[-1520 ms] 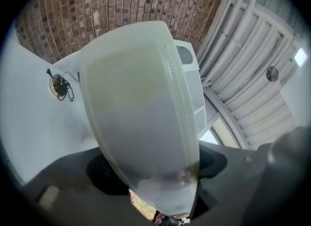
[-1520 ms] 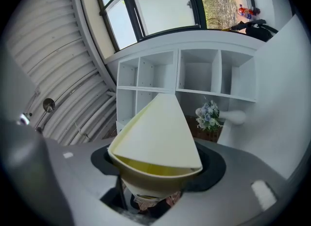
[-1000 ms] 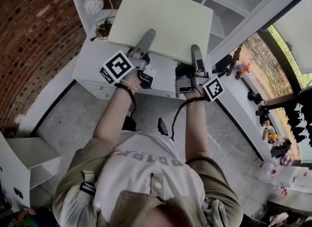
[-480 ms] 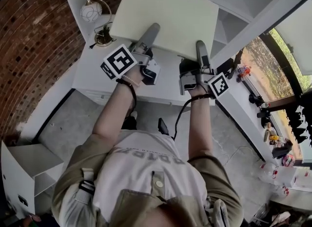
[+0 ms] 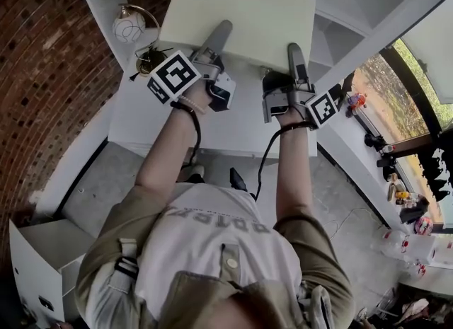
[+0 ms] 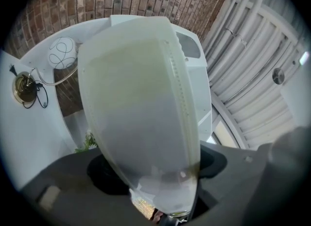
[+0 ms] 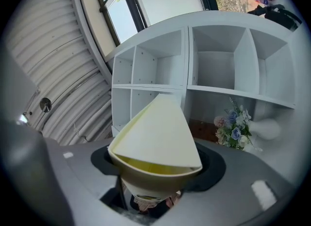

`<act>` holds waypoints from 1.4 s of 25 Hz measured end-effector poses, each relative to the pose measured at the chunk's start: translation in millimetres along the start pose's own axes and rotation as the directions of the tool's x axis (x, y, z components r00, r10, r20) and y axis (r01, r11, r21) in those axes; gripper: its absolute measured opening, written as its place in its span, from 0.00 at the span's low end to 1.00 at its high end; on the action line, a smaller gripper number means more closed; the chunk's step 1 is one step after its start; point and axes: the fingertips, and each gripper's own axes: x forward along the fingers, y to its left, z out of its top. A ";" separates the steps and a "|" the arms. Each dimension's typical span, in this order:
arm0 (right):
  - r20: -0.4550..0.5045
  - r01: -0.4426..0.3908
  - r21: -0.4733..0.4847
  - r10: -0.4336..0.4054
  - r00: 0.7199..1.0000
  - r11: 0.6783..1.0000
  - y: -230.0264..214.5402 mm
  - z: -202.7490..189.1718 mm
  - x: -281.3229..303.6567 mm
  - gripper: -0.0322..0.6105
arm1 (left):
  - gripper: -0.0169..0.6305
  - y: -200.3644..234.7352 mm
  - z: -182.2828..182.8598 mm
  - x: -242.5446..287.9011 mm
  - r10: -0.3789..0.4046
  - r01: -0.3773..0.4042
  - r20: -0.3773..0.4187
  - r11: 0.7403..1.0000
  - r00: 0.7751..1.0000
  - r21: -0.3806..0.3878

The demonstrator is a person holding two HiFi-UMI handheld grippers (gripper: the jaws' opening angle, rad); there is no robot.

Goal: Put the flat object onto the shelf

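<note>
A flat pale cream board is held up in front of me, its near edge gripped at two places. My left gripper is shut on the board's near left edge, and my right gripper is shut on its near right edge. In the left gripper view the board fills the middle and runs down into the left gripper. In the right gripper view the board rises out of the right gripper towards the white cubby shelf. That shelf stands just beyond the board.
A white counter lies under the board, with a globe lamp at its left end by the brick wall. A bunch of flowers sits low in the shelf unit. A small white cabinet stands on the floor at my left.
Both grippers have carried the board up and away from me, towards the shelf. Their hold on its near edge looks the same.
</note>
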 end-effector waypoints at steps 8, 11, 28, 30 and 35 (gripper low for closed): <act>0.000 -0.004 -0.007 0.004 1.000 1.000 -4.5 11.6 30.5 0.56 | 0.61 2.4 15.8 30.1 -0.011 0.011 -0.012 1.000 1.000 0.008; -0.005 0.014 0.000 -0.014 1.000 1.000 -11.1 13.9 43.7 0.56 | 0.61 9.7 22.0 41.3 0.002 -0.002 -0.017 1.000 1.000 -0.002; 0.132 0.105 0.105 -0.118 0.984 0.989 -29.6 31.9 79.6 0.55 | 0.65 23.3 33.3 77.6 -0.008 0.012 -0.086 0.999 0.996 0.036; 0.168 0.115 0.121 -0.135 0.977 0.986 -29.1 36.1 80.7 0.54 | 0.66 21.0 30.8 78.7 -0.030 0.036 -0.105 0.998 0.994 0.053; 0.245 0.132 0.141 -0.164 0.956 0.981 -31.2 44.1 79.9 0.53 | 0.68 17.4 22.7 74.6 -0.085 0.099 -0.145 0.991 0.986 0.089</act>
